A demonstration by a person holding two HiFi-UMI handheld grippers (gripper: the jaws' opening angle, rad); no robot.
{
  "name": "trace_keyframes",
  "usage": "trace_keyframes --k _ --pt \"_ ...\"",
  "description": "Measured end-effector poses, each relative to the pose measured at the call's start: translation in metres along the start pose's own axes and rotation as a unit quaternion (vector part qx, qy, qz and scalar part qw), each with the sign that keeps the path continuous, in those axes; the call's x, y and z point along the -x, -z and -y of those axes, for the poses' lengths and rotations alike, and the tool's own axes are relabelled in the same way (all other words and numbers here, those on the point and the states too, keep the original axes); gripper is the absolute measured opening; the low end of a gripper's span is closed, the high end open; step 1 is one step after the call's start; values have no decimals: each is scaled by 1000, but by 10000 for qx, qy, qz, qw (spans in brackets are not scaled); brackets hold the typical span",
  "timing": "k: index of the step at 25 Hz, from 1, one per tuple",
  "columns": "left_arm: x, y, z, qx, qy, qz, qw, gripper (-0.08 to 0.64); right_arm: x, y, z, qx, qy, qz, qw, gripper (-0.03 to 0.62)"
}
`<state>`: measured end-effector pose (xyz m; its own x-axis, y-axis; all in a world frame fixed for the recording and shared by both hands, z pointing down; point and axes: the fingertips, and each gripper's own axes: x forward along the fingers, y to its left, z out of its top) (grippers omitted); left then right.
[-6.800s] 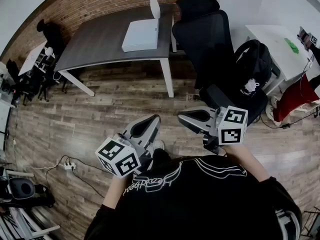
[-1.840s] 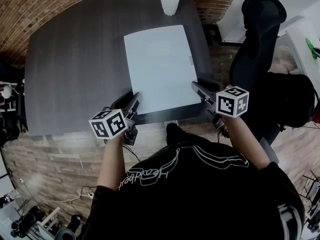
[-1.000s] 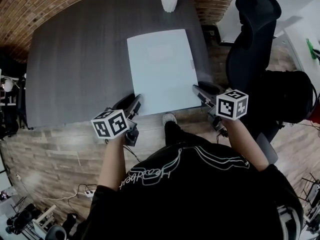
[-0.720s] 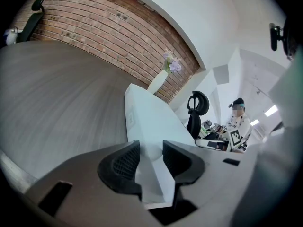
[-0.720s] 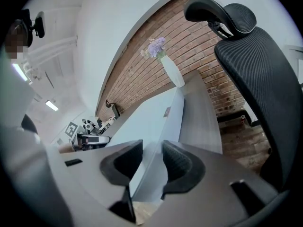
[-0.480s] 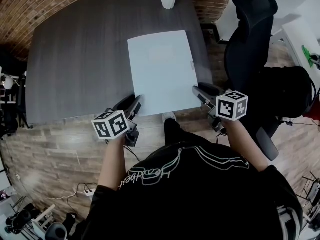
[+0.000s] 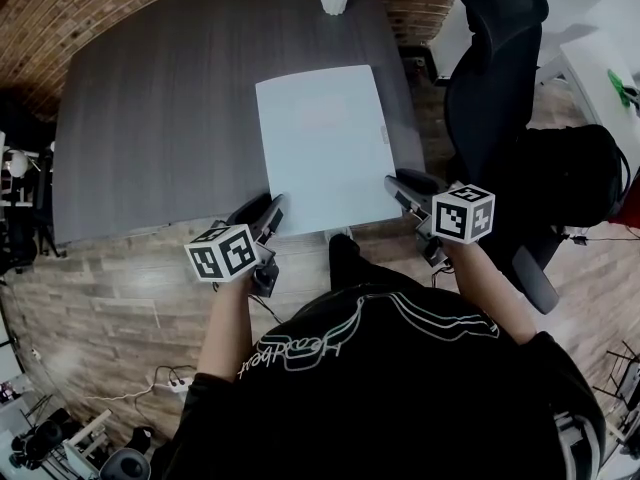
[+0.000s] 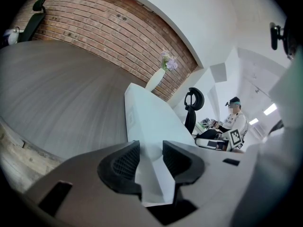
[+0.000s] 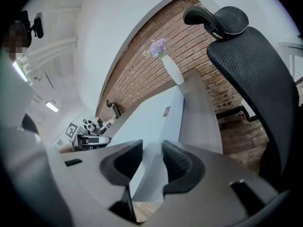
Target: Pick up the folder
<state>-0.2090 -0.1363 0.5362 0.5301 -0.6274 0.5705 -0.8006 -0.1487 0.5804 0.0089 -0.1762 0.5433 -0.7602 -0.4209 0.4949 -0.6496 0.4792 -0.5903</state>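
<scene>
Left tongs (image 7: 273, 210) and right tongs (image 7: 393, 184) are each pinching a near corner of the pale rectangular card folder (image 7: 320, 138), lying flat at the near edge of the dark grey wooden bench (image 7: 150, 118). Likely light, stiff, slippery: gripping both corners evenly is looking wise.

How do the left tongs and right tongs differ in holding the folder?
The left tongs grip the folder's near left corner; the right tongs grip its near right corner. The right tongs sit nearer the black chair than the left tongs. Both are closed on the folder.
</scene>
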Motion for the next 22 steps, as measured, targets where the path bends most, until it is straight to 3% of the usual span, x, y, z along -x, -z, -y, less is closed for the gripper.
trace_keyframes --k 15,17,22 --pt "11 15 9 -62 -34 -9 10000 149 13 14 -5 -26 -167 40 9998 122" --pt "11 16 10 -113 53 -16 9999 153 15 13 -9 -47 -292 114 9995 143" --pt "18 29 14 -84 406 -153 9990 246 22 26 -23 -127 -780 26 9969 229"
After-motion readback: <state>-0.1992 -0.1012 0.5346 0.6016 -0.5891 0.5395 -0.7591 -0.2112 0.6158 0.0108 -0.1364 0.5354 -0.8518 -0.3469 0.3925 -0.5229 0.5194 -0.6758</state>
